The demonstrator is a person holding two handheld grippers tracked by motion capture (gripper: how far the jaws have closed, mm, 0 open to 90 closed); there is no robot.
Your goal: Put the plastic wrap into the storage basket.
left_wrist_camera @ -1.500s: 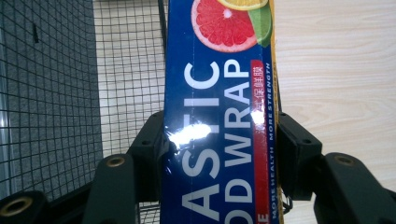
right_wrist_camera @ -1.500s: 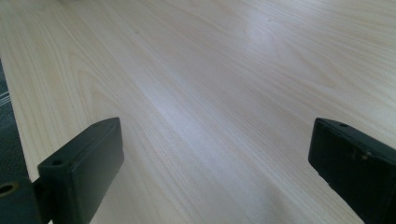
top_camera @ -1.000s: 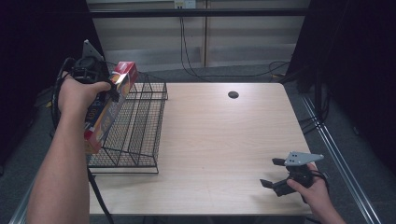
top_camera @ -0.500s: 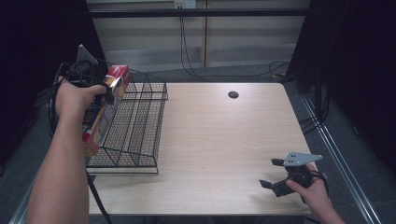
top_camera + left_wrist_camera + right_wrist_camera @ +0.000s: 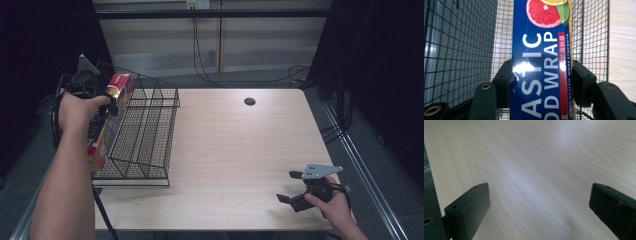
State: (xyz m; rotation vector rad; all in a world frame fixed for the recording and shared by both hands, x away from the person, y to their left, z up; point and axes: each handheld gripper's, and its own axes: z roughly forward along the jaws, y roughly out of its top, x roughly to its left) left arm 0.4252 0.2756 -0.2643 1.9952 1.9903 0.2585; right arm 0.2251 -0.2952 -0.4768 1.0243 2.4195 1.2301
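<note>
Pale wood tabletop [image 5: 240, 150], wire basket [image 5: 145, 135] at its left end.
Left tongs [image 5: 541, 77] clamp plastic wrap box [image 5: 540, 60] mid-length above basket: likely light, stiff, glossy-slick carton. Right tongs [image 5: 539, 212] gape, empty, well apart.

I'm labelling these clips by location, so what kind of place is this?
Probably a lab or test setup, not a home: a bare wooden table, black curtains around it, loose cables on the floor behind, and hand-held grippers.
</note>
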